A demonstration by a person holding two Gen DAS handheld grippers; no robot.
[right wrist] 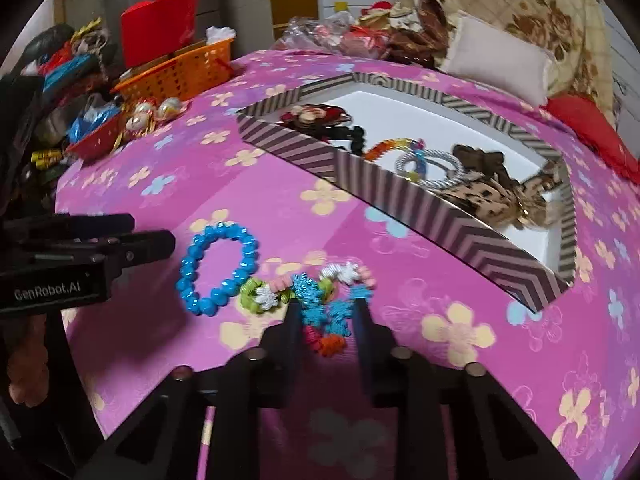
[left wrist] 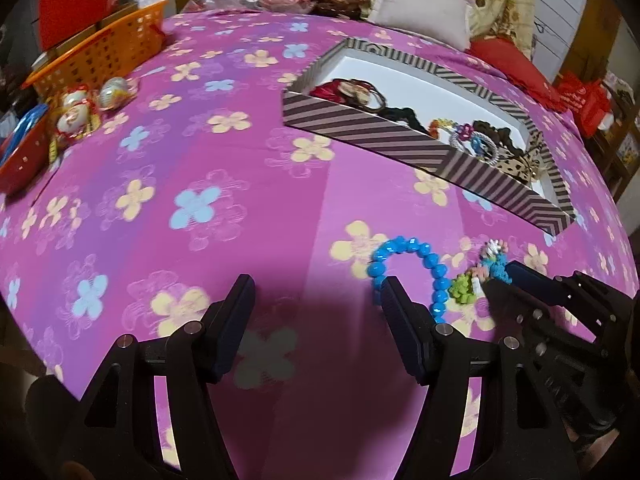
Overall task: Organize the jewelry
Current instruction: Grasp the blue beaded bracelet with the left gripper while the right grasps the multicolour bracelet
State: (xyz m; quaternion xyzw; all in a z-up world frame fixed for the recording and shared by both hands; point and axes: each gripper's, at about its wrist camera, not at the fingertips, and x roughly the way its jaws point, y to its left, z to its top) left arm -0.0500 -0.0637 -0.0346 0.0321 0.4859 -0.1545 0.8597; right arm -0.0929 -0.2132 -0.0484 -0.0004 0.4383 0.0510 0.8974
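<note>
A blue bead bracelet (right wrist: 218, 270) lies on the pink flowered cloth; it also shows in the left wrist view (left wrist: 404, 270). Right of it lies a multicoloured crochet flower band (right wrist: 316, 300), also in the left wrist view (left wrist: 478, 276). My right gripper (right wrist: 326, 308) has its fingers on either side of the band, half closed; whether they pinch it is unclear. My left gripper (left wrist: 318, 292) is open and empty, its right finger (left wrist: 400, 312) over the bracelet's edge. A striped box (right wrist: 400, 200) holding several hair ties and bracelets stands behind, also in the left wrist view (left wrist: 360, 132).
An orange basket (left wrist: 100, 52), a red tray (left wrist: 20, 160) and round ornaments (left wrist: 76, 108) sit at the left edge. A pillow (left wrist: 424, 4), a red cushion (left wrist: 516, 64) and a heap of cloth and bags lie at the back.
</note>
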